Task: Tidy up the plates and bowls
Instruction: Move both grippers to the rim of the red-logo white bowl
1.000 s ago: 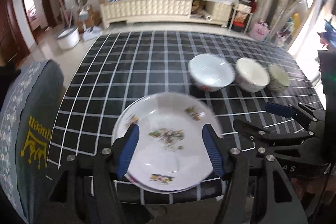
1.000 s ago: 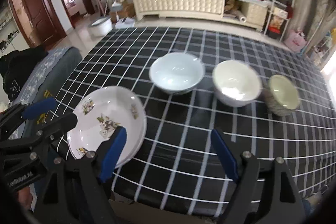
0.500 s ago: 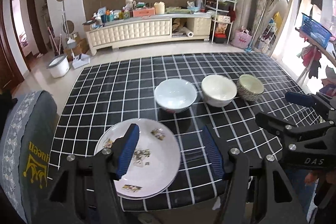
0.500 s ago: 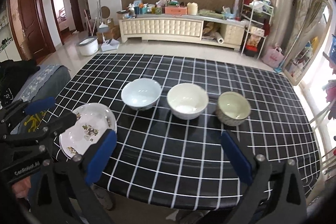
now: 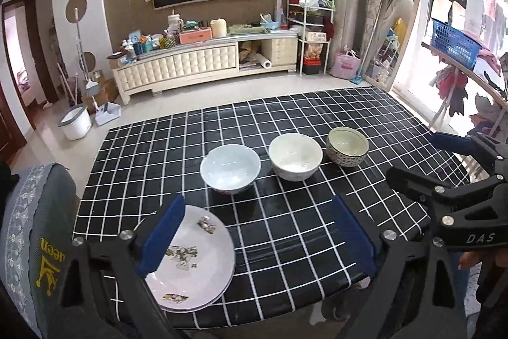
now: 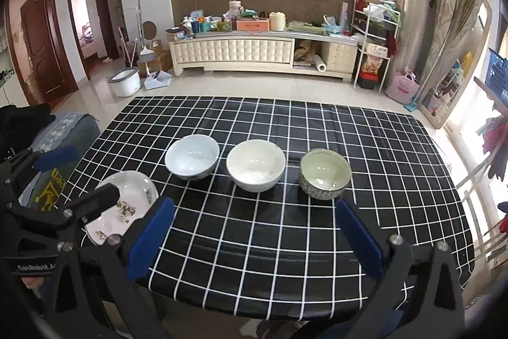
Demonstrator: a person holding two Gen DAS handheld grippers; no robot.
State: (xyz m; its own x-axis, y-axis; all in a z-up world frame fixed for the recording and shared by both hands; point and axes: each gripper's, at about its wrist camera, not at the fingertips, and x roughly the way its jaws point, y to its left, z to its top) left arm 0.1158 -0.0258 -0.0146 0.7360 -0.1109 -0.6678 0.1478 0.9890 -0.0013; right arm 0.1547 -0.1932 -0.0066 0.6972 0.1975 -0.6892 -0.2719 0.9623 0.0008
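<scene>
1. Stacked white plates [image 5: 197, 262] with flower prints, lying at the near left corner of the table [image 5: 317, 116], close to the edge; at least two rims visible.
2. Beyond them, three bowls in one row: pale blue bowl [image 5: 230, 169], then cream white bowl [image 5: 295, 156], then patterned green bowl [image 5: 347, 146], seemingly two nested, near each other but apart.
3. Black tablecloth with white grid under all of it.
4. Left gripper [image 5: 257, 235] above the near edge, jaws just opened wider, spread, nothing between the pads; left pad seen over the plates.
5. Right gripper [image 6: 254, 237] spread fully, jaws just opened, holding nothing.
6. Grey chair back [image 5: 35, 243] with yellow crown print, left of the table.
</scene>
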